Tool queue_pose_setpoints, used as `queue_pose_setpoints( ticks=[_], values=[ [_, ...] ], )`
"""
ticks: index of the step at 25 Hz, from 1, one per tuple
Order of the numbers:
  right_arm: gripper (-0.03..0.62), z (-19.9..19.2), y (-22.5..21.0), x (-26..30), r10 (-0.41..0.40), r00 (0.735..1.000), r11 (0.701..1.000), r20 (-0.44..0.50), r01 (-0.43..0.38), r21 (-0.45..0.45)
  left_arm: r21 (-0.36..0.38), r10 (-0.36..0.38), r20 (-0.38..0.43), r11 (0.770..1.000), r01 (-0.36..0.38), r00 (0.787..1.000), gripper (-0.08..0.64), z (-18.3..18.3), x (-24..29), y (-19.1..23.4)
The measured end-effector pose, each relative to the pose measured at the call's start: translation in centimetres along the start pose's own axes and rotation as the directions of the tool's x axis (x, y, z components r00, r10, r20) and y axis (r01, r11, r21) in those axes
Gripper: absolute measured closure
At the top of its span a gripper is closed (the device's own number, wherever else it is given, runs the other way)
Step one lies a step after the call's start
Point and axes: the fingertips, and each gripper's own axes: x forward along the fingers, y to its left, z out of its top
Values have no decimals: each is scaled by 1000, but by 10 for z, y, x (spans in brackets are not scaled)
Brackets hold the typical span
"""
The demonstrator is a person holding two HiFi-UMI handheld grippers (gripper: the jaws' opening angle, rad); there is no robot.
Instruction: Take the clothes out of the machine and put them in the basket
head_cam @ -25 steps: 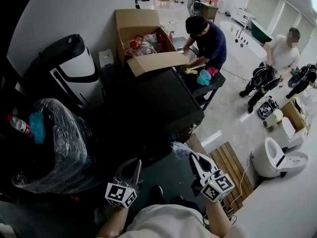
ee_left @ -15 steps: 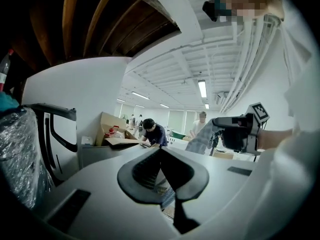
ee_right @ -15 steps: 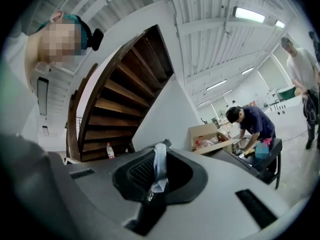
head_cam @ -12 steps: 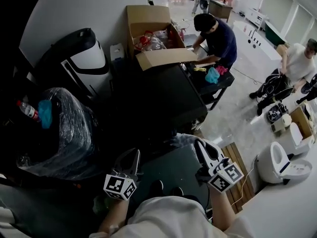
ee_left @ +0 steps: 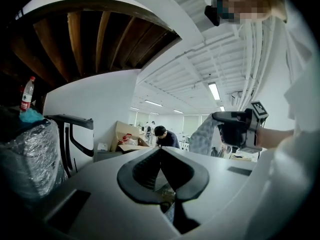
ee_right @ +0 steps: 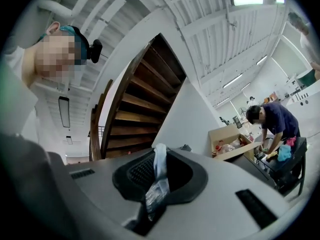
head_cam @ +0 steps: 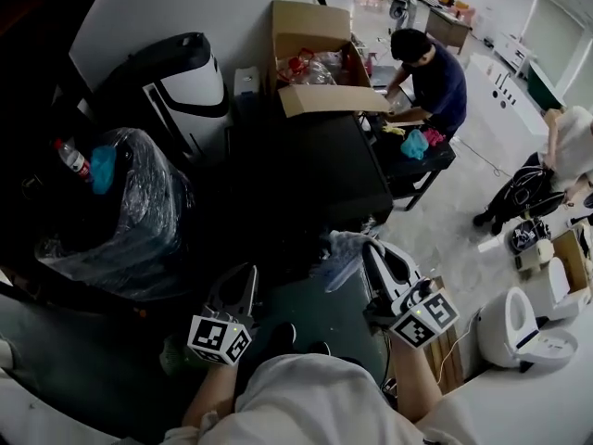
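**Right gripper holds a pale garment; left gripper closed and bare**

In the head view both grippers sit in the lower middle of the frame, in front of the wearer's pale sleeves. The right gripper (head_cam: 371, 250) is clenched on a pale, patterned garment (head_cam: 341, 248). The cloth bunches at the jaw tips and hangs to their left, above a dark surface. In the right gripper view a narrow strip of that cloth runs up between the two pads, pinched there, and stands a little above the tips.

The left gripper (head_cam: 246, 274), lower left of centre, has its jaws together at the tips. Its own view shows the pads meeting with no cloth caught at the tips. A small patterned scrap shows low in the gap near the base, and I cannot tell what it is. The same view shows the right gripper at the right of the frame, with the garment drooping from it.

A dark cabinet (head_cam: 306, 170) fills the middle of the head view. An open cardboard box (head_cam: 310, 35) stands at its far end, at the top centre. A person (head_cam: 435, 72) in a dark shirt bends over a low table at the upper right. A plastic-wrapped bin (head_cam: 130, 216) stands at the left, with a bottle (head_cam: 71, 158) on top. Wooden slats (head_cam: 451, 341) lie at the lower right.
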Motion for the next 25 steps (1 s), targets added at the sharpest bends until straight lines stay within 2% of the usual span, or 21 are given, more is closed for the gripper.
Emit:
queue_pose_setpoints(
  ticks=[8, 15, 25],
  values=[
    [561, 8, 22, -17, 109, 994, 994, 0, -109, 10, 7, 100, 11, 995, -100, 995, 540, -4, -36, -21],
    [561, 1, 44, -16, 207, 978, 978, -16, -206, 40, 22, 189, 19, 982, -190, 982, 540, -6, -73, -27],
    [561, -18, 99, 18, 374, 925, 926, -62, -369, 86, 2, 368, 44, 929, -369, 929, 540, -4, -142, 5]
  ],
)
